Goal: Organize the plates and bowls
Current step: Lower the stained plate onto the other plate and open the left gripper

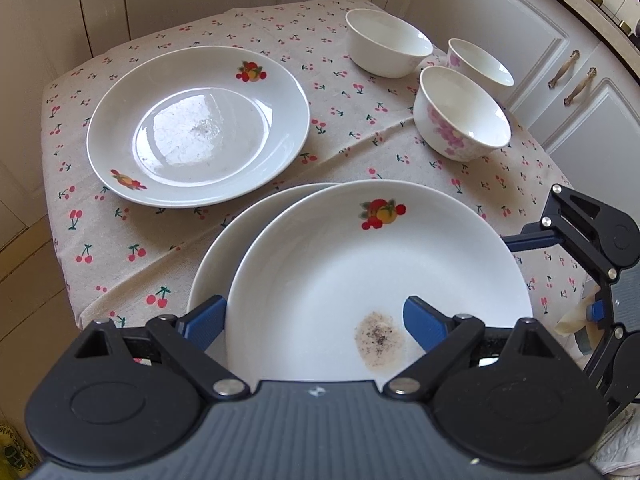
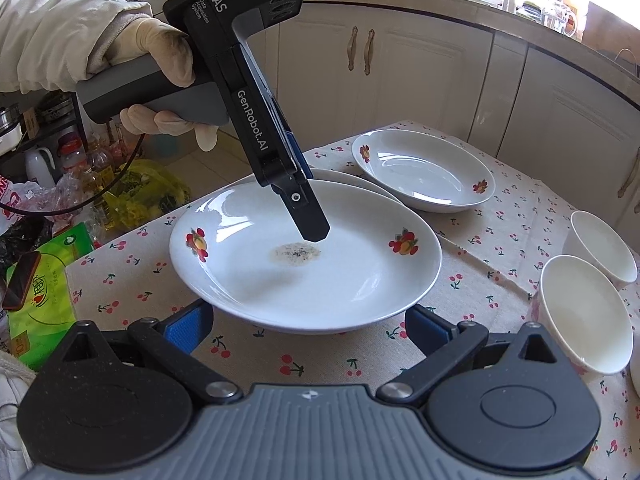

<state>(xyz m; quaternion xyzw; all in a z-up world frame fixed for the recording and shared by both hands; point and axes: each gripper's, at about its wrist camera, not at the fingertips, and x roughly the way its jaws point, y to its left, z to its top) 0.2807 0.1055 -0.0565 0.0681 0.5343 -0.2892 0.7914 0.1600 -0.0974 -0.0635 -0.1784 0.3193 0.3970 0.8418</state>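
**A:** Straddling the near rim of the top plate [image 1: 360,264] with the left gripper [image 1: 316,322], jaws wide and unclenched. One pad [image 1: 206,322] outside the rim at 9 o'clock, the other inside the dish, just beside the brown stain [image 1: 378,340]. Pinching nothing yet, as far as can be judged.

**B:** And the right gripper [image 2: 308,326]?

**A:** Spread apart too, empty, hanging just short of that same plate's edge. Seen at 3 o'clock from the left camera.

**B:** Resting how, that top plate?

**A:** Lying askew on a second plate [image 1: 216,256], shifted toward 3 o'clock, so probably tilted and ready to rock. Sitting close to the near edge of the table [image 1: 120,240] as well.

**B:** So what to fear?

**A:** Closing off-centre and shoving the plate sideways instead of clamping it. Then sliding off the lower plate, clattering down, maybe going over the edge. Also lifting by a thin glazed rim alone: likely to pivot and slip out under its own weight. Possibly greasier near the stain, too.

**B:** Anything else in the way?

**A:** Third plate [image 1: 192,128] at 10 o'clock, well apart, presumably the stacking spot. Risk of chipping on a hard landing there. Three bowls [image 1: 460,120] at 1 to 2 o'clock, the farthest near the table's corner. Risk of knocking them with a wide swing.
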